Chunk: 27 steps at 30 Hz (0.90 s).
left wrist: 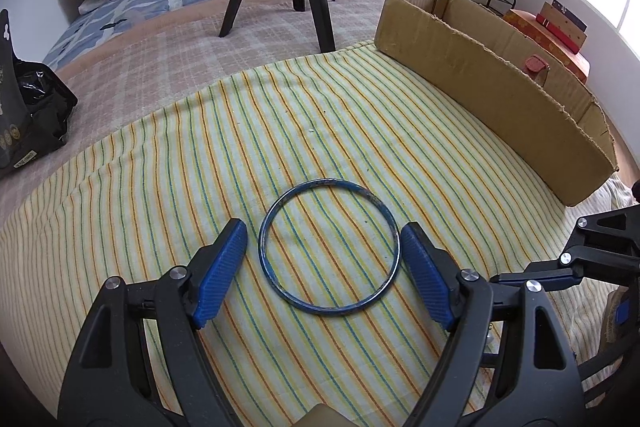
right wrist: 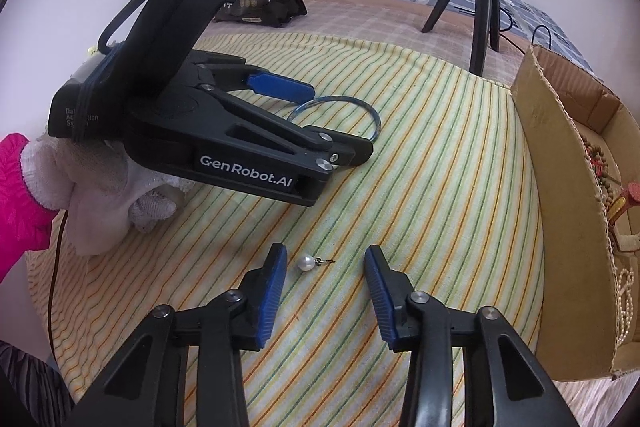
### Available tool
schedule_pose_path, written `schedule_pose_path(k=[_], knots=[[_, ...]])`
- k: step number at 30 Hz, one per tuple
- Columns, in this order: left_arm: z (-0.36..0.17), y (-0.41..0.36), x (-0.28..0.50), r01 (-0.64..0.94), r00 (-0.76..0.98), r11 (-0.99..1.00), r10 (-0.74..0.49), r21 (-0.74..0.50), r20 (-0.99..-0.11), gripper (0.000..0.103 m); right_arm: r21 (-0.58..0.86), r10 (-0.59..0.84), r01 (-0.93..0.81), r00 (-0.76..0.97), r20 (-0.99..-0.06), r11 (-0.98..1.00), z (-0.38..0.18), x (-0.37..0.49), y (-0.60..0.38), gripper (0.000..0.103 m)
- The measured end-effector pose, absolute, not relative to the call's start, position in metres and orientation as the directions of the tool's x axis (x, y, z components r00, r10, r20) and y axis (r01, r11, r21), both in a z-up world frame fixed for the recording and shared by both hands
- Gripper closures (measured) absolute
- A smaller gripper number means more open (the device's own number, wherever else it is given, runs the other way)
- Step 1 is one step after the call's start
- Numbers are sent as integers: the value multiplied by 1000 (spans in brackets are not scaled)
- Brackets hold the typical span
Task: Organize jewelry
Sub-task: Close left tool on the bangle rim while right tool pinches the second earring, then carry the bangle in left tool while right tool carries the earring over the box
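From the left wrist, the left gripper (left wrist: 322,255) stands spread around the thin blue metal bangle (left wrist: 329,247) lying flat on the striped yellow cloth (left wrist: 160,187); stiff and light, best pinched across its rim. From the right wrist, the right gripper (right wrist: 325,269) brackets, untouched, a small white pearl stud earring (right wrist: 307,262) nearer than the bangle; slippery, so probably take the bead.

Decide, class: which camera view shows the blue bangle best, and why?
The left wrist view: the whole blue bangle lies flat on the striped cloth between the open jaws. In the right wrist view the left gripper hides part of it.
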State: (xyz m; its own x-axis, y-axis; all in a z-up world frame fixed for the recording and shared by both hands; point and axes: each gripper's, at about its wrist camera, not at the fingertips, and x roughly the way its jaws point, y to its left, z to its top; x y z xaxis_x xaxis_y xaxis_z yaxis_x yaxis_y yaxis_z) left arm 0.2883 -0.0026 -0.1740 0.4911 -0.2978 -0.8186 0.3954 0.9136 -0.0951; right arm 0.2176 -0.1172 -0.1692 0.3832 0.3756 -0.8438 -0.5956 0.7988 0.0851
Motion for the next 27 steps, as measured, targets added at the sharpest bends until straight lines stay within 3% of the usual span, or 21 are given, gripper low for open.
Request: schedule_pose_path(k=[10,14,27], knots=[[-173,-5,288,395,495,914,-293,-88,-818,22,79,383,-619,376,-844,781,-170,215,-114,85],[-171,-6,287,395,501,915,-290,-83,-815,30,62,376,-623,387,-842,780,-169,212,-114,85],[-167,-2,283,391,512,917,-290,-82,-808,30,60,380,-619,400,-834,783,-162,204,-115,85]])
